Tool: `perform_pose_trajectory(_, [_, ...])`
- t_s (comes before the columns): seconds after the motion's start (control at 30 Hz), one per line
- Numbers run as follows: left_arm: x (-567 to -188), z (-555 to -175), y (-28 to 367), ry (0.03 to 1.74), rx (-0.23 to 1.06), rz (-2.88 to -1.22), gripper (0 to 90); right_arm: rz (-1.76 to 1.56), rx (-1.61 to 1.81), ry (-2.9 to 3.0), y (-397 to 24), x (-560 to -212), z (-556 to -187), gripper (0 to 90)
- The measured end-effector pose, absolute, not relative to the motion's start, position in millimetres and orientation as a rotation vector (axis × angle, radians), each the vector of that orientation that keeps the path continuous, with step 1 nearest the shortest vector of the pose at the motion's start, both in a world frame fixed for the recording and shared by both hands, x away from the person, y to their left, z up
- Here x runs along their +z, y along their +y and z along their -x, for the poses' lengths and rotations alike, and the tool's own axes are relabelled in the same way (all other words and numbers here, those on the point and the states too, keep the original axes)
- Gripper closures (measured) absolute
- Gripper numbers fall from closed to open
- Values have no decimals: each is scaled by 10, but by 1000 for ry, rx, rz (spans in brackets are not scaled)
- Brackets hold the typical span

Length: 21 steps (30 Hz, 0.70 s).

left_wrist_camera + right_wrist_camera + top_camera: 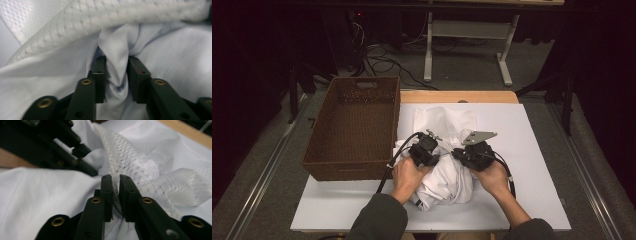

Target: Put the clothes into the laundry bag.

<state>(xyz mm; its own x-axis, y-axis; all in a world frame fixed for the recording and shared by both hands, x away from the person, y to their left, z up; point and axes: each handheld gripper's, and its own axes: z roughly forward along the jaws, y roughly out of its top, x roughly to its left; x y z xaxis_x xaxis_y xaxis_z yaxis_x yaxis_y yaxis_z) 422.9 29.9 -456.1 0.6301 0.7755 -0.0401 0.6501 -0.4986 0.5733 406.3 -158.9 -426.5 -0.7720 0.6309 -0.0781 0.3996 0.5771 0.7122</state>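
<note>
- While both hands sit at lower centre of the high view, we see the white cloth (447, 180) bunched on the white table (537, 165), just right of the brown basket (354, 127).
- Left gripper (117, 75): jaws partly apart, a fold of the smooth white cloth pinched between them.
- Right gripper (115, 192): jaws nearly together, clamped on the mesh bag (140, 162) edge.
- The mesh bag lies over the cloth, at centre of the table.

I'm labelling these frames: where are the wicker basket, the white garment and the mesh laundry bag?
wicker basket (343, 169): high view, front wall.
white garment (447, 182): high view, bunched middle between the hands.
mesh laundry bag (140, 167): right gripper view, netted fabric above the fingers.
</note>
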Motion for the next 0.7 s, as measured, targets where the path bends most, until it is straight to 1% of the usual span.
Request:
perform_pose_trajectory(0.13, [-4431,-4078,431,1077,280,-2284,631,-818,1029,2443,-1583,-4176,-3994,747])
perform_pose_trajectory(0.27, [-4337,-3963,529,1065,273,-2280,597,-803,1053,2443,-1536,-4113,-3956,731])
perform_pose_trajectory(0.37, [-4287,-3876,590,1053,267,-2279,574,-780,1054,2477,-1467,-4101,-3932,739])
perform_pose_trajectory(0.43, [-4262,-3802,631,1040,272,-2293,557,-758,1039,2500,-1410,-4119,-3904,738])
perform_pose_trajectory(0.6, [-4254,-3633,764,1043,260,-2281,531,-790,948,2558,-1332,-4254,-3957,684])
perform_pose_trajectory(0.7, [-4291,-3535,872,1047,226,-2269,485,-833,888,2570,-1350,-4365,-4034,683])
